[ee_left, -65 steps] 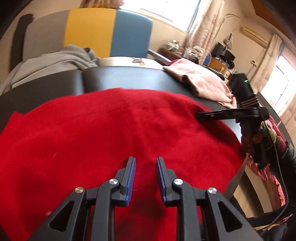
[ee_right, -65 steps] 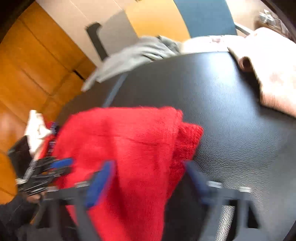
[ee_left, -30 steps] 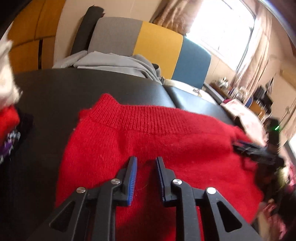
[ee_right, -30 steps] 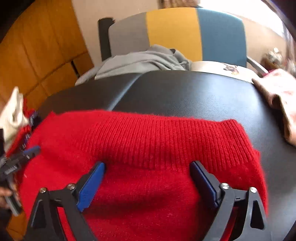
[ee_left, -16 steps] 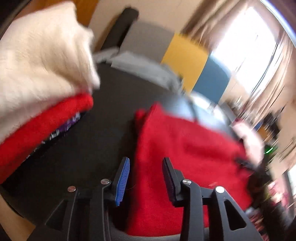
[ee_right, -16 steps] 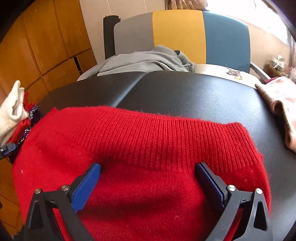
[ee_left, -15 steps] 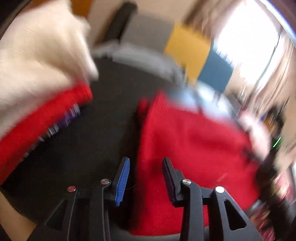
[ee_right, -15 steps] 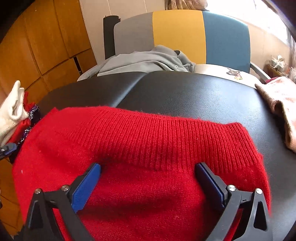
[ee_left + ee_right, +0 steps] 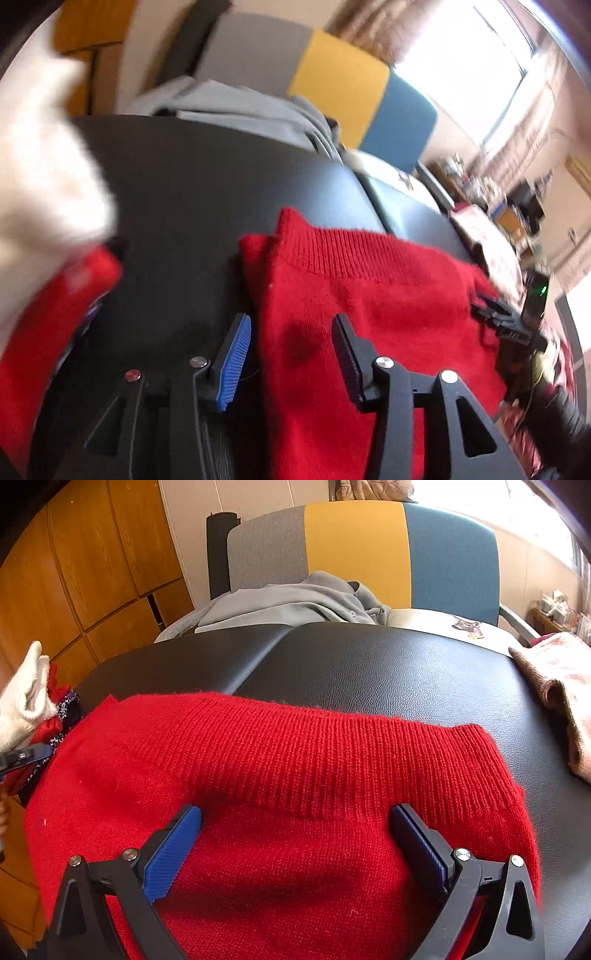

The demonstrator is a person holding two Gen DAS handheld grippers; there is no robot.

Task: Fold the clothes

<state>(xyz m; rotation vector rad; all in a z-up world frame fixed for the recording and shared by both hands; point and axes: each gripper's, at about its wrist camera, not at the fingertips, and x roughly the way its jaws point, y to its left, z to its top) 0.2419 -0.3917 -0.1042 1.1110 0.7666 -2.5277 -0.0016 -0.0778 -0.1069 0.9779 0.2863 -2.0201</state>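
Observation:
A red knit sweater (image 9: 295, 760) lies folded on the black leather table (image 9: 388, 664), its ribbed hem facing away from me. My right gripper (image 9: 295, 812) hovers low over its near part, jaws wide open with nothing held. My left gripper (image 9: 291, 343) is open at the sweater's (image 9: 369, 302) left edge; the blue pad (image 9: 236, 350) is over bare table and the other finger over the knit. The right gripper (image 9: 506, 325) shows at the sweater's far right edge in the left wrist view. The left gripper's tip (image 9: 22, 757) peeks in at the left of the right wrist view.
A stack of folded clothes, cream on top (image 9: 44, 177) and red below (image 9: 55, 325), sits at the table's left end. A pink garment (image 9: 561, 686) lies at the right end. A grey garment (image 9: 295, 602) rests on the grey, yellow and blue chair (image 9: 354, 546) behind.
My left gripper slid from the sweater's middle to its left edge and opened wider. The right gripper stayed open over the sweater, almost still.

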